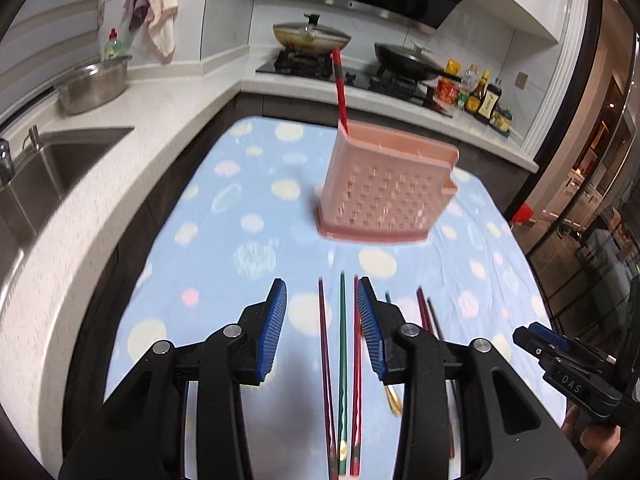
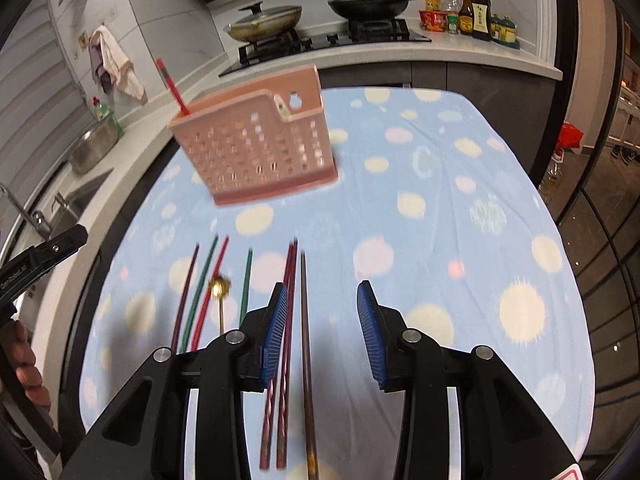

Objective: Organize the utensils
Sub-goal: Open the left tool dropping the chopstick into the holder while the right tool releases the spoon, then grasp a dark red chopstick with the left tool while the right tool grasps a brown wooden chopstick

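A pink perforated utensil holder point(image 1: 384, 192) stands on the dotted blue tablecloth point(image 1: 224, 240), with one red chopstick point(image 1: 340, 88) upright in it. It also shows in the right wrist view point(image 2: 260, 148). My left gripper point(image 1: 322, 312) is open above three chopsticks: maroon point(image 1: 325, 360), green point(image 1: 342, 360) and red point(image 1: 356, 380). My right gripper point(image 2: 322, 316) is open over a dark brown chopstick point(image 2: 306, 352), with two maroon chopsticks point(image 2: 286, 360) at its left finger. A gold spoon point(image 2: 218, 286) and a green chopstick point(image 2: 245, 288) lie between the groups.
A counter with a sink point(image 1: 52, 168) and steel bowl point(image 1: 94, 86) runs along the left. A stove with two pans point(image 1: 310, 36) and sauce bottles point(image 1: 476, 94) sits behind the table. The other gripper's body point(image 1: 576, 380) shows at the lower right of the left view.
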Demonstrator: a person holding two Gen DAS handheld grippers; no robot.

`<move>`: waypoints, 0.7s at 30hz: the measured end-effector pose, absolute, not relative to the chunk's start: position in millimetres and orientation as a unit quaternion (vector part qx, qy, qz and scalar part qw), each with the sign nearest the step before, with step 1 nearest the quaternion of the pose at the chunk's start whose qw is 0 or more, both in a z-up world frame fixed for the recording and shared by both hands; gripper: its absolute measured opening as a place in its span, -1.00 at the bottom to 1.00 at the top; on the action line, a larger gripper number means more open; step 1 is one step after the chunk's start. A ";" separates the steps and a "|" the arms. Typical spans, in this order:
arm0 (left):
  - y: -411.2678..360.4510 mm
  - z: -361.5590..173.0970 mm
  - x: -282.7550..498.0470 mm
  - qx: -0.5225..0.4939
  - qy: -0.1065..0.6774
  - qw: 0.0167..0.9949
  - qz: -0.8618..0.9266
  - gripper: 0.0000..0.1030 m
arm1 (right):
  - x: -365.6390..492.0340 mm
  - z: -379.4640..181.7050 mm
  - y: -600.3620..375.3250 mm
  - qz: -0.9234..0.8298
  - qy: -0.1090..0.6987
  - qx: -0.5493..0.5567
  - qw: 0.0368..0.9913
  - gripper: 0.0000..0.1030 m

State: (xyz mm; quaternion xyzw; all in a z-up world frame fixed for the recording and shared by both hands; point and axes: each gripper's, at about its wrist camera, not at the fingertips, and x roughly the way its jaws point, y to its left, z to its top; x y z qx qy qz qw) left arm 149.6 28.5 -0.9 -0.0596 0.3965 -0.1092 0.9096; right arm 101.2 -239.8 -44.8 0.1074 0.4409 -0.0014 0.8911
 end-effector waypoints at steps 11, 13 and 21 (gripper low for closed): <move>38.9 -54.3 104.0 -0.069 0.451 0.885 -0.090 -0.32 | 44.6 -87.3 -219.6 0.001 0.492 0.070 0.868 -0.30; 42.1 -60.1 97.6 -0.068 0.456 0.883 -0.086 -0.32 | 38.1 -93.6 -216.8 0.004 0.501 0.064 0.863 -0.30; 46.7 -77.5 77.4 -0.075 0.474 0.873 -0.084 -0.32 | 28.4 -105.7 -205.5 0.018 0.510 0.052 0.859 -0.36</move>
